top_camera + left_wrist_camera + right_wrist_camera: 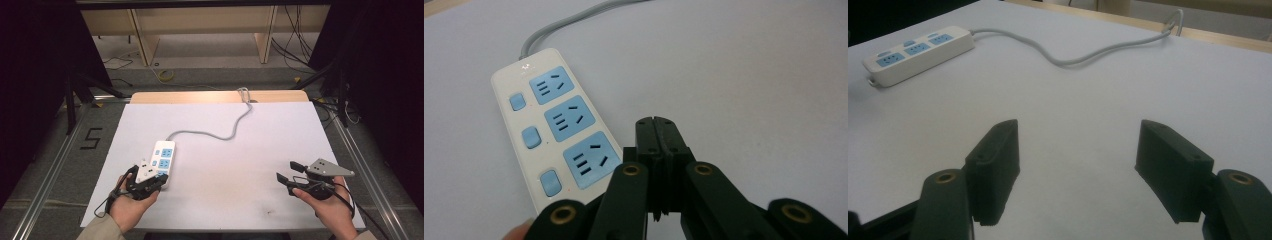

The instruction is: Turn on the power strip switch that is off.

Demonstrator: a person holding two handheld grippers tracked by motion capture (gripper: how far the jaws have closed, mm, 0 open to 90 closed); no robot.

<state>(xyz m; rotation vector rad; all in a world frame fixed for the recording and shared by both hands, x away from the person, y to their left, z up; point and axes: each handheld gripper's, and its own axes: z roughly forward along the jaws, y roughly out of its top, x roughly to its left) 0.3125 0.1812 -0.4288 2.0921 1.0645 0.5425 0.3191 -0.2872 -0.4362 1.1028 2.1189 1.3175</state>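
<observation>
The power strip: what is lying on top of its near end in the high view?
The left tool hangs over the near end of the power strip, jaws closed with nothing between them. It covers that end there; the left gripper view shows three blue sockets and three buttons.

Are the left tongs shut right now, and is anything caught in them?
Shut and empty. The left tongs have their pads pressed together with nothing between them, just right of the power strip.
</observation>
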